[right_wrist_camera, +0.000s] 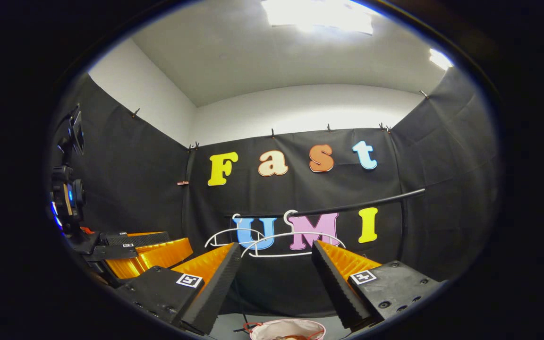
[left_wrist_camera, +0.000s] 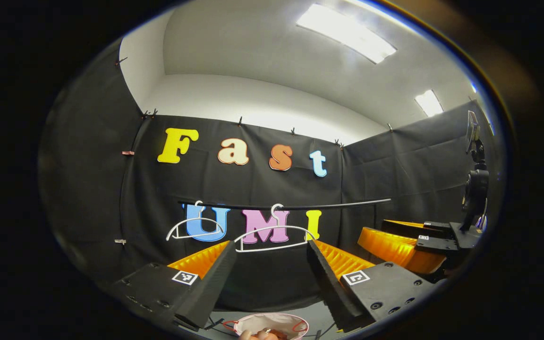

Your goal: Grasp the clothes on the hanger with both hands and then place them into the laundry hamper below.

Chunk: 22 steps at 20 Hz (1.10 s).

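You're holding both tools wide apart and gripping nothing: left tool [left_wrist_camera: 272,264], right tool [right_wrist_camera: 276,264]. Two bare hangers [left_wrist_camera: 274,236] are hanging on the rail [left_wrist_camera: 338,204] ahead. The hamper [left_wrist_camera: 272,326] is sitting low between the fingers, with something, probably the clothes [left_wrist_camera: 265,334], lying inside it; too cropped to be sure.

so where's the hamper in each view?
Left gripper view: hamper at the bottom edge, just right of centre, low between the left gripper's open fingers.
Right gripper view: hamper at the bottom edge, slightly right of centre, below the right gripper.
Shared landmark: the near hanger on the rail, bare, above the hamper.
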Each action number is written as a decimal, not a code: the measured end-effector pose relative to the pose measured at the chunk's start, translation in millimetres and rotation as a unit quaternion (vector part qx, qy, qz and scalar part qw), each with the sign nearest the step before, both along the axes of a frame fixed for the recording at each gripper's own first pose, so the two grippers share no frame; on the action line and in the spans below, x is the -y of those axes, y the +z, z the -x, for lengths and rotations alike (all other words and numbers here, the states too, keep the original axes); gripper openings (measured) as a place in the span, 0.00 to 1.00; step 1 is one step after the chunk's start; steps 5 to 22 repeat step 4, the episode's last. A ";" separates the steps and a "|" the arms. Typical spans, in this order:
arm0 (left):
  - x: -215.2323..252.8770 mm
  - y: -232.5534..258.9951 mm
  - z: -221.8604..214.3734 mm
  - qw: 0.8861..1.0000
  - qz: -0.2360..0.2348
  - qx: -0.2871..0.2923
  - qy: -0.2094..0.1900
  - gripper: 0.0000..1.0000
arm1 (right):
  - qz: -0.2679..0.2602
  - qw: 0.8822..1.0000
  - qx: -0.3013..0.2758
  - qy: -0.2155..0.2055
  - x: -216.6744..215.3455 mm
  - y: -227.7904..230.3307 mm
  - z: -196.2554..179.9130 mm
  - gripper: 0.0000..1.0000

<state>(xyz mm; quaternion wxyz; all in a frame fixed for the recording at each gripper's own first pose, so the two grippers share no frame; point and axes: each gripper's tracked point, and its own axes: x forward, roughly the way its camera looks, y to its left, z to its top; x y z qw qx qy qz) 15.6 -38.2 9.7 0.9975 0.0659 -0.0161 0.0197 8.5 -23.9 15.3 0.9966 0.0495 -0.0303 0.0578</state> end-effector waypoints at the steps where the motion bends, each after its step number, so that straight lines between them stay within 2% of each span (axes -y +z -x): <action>1: -0.7 -0.5 0.6 1.000 0.001 -0.001 -0.001 0.95 | -0.001 1.000 -0.001 -0.002 -0.4 -0.1 0.0 0.97; 3: -2.8 -0.4 1.7 1.000 0.002 -0.002 -0.004 0.95 | 0.001 1.000 -0.002 -0.006 0.0 0.7 1.6 1.00; 22: -3.6 -1.5 2.6 1.000 0.003 -0.001 -0.005 0.95 | 0.002 1.000 -0.003 -0.008 -0.6 0.6 1.5 1.00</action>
